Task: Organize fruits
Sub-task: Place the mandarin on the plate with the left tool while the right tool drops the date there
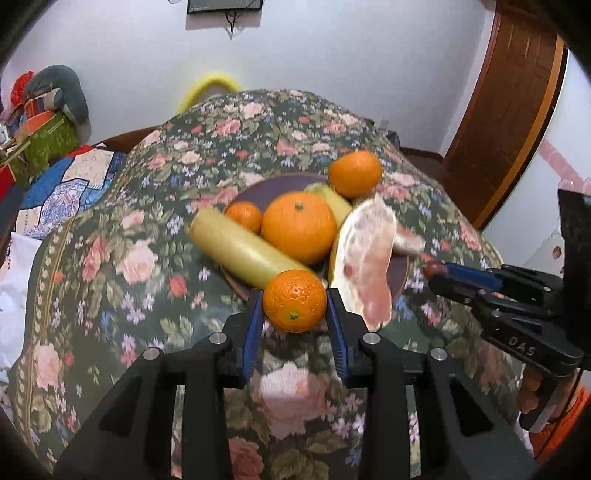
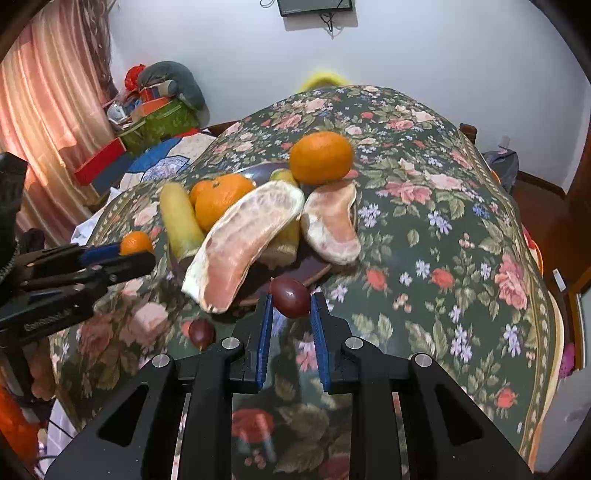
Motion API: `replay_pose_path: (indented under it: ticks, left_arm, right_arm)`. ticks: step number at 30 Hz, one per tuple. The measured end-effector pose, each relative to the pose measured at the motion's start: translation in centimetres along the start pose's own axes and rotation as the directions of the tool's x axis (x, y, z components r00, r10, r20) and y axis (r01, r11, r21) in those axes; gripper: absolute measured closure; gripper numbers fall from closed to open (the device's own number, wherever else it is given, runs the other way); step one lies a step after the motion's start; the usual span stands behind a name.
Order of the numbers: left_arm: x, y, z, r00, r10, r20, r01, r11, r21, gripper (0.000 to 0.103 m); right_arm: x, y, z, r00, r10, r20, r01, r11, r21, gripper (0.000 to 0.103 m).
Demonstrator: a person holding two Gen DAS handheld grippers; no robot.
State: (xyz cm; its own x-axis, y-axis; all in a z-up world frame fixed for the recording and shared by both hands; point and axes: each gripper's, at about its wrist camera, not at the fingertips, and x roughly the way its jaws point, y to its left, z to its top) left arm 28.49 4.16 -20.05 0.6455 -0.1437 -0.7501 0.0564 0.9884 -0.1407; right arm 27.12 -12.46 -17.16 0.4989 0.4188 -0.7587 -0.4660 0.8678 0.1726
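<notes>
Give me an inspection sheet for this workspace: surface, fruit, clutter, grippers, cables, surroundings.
Surface: floral cloth covering the whole top.
Job's things: dark plate piled with oranges, a large orange, a yellow fruit and two peeled pomelo pieces; one loose grape lies on the cloth.
Clutter: nothing seen on the cloth itself.
Grippers: left gripper shut on a small orange; right gripper shut on a dark grape.
Cables: wires dangle under the wall screen.
Surroundings: pink curtain, stacked boxes, wooden door.
</notes>
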Motion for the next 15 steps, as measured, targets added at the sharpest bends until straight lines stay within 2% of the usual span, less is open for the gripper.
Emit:
replay_pose_path:
  ticks: [15]
  left_arm:
    - [3.9,-1.0,2.5,1.0,-0.01,-0.014,0.011,1.0,0.026,0.07]
  right_arm:
    - [3.0,-0.8,1.5,1.0,-0.016,-0.026,0.015,1.0,-0.025,0.084]
